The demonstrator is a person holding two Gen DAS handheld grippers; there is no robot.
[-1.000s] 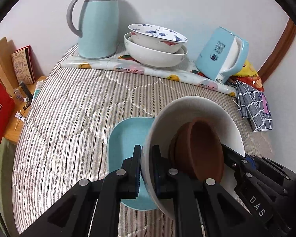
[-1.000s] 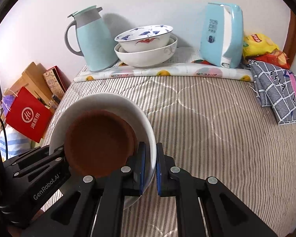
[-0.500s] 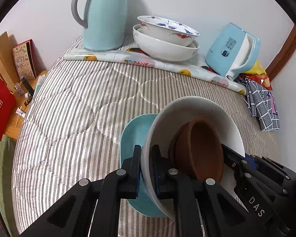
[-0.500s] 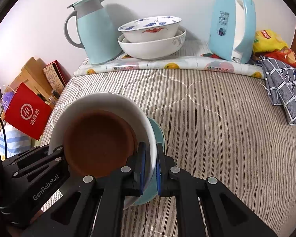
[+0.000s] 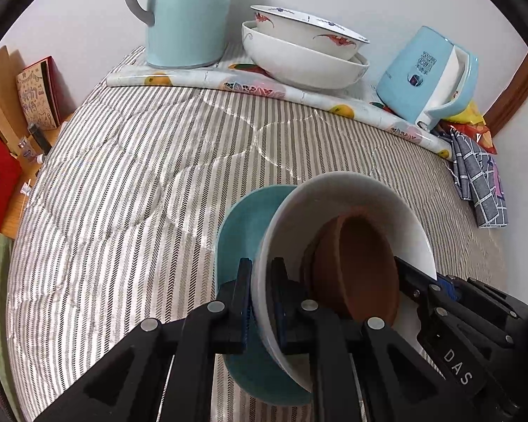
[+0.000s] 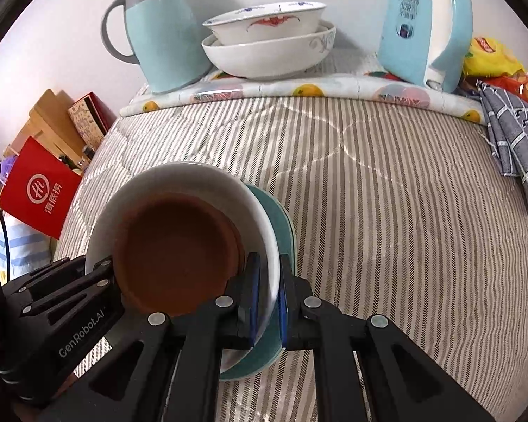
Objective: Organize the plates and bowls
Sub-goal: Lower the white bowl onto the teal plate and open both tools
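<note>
A white bowl (image 5: 348, 197) holds a brown bowl (image 5: 359, 263). My left gripper (image 5: 262, 302) is shut on the white bowl's left rim. My right gripper (image 6: 267, 302) is shut on its right rim (image 6: 264, 232); the brown bowl (image 6: 176, 249) shows inside it. The white bowl sits just over a teal plate (image 5: 243, 221) on the striped bed cover; I cannot tell whether they touch. The plate's edge (image 6: 281, 218) shows right of the bowl. Two stacked patterned bowls (image 5: 299, 49) stand at the back, also in the right wrist view (image 6: 267, 38).
A light blue jug (image 5: 186, 14) stands back left and a blue kettle (image 5: 429, 77) back right on a fruit-print mat (image 5: 264, 88). A checked cloth (image 6: 514, 137) and snack bags (image 6: 492, 59) lie at the right. Red bag (image 6: 38, 190) and boxes sit off the left edge.
Both grippers have carried the white bowl with the brown bowl forward and down, closer over the teal plate. The back items look nearer. Both grips are unchanged.
</note>
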